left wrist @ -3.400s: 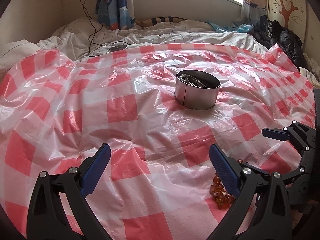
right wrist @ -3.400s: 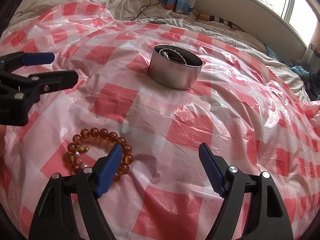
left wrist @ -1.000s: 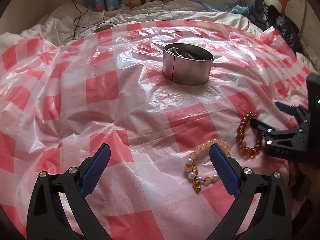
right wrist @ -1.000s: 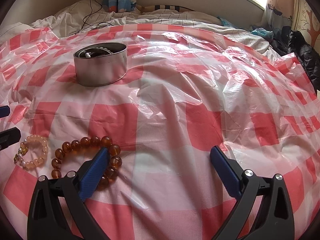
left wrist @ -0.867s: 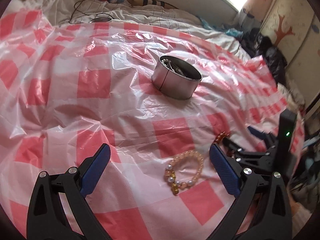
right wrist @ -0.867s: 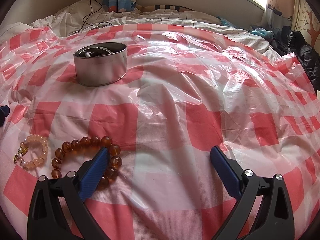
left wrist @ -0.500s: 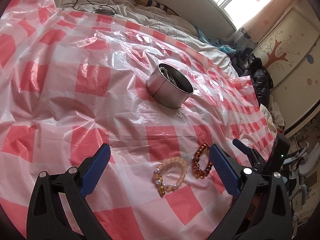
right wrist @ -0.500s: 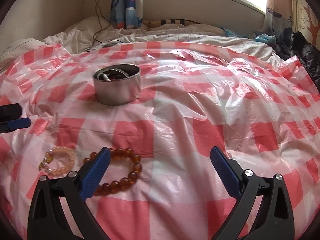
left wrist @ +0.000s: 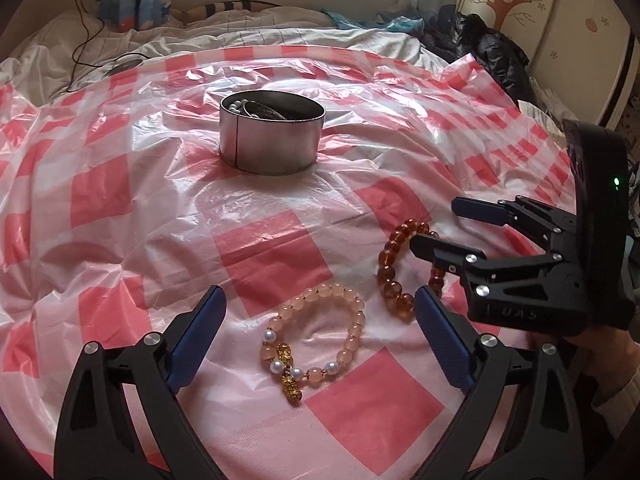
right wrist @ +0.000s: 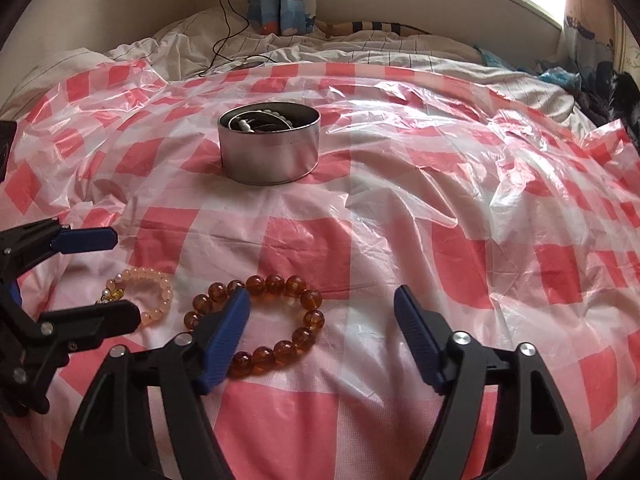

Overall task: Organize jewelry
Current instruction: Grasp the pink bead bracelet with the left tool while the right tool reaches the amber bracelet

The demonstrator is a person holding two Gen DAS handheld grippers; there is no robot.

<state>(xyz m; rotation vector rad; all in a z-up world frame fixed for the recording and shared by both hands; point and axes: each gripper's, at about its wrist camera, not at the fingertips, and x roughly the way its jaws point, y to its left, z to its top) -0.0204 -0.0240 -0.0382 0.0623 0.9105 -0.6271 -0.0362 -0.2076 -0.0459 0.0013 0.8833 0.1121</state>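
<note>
Glass-like brown beads (right wrist: 260, 320) look hard, light and slippery, so pinch one side of the ring at 3 o'clock. Your right gripper (right wrist: 320, 328) and left gripper (left wrist: 316, 328) both have wide, empty jaws.

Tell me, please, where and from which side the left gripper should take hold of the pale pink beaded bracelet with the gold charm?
Probably from above, pinching across the plain bead strand on the far arc of the pale pink beaded bracelet. It lies flat as an open loop between the fingers of the open left gripper, so one finger can drop inside the ring. The gold charm is lumpier, and that far arc is apart from the amber bead bracelet.
</note>
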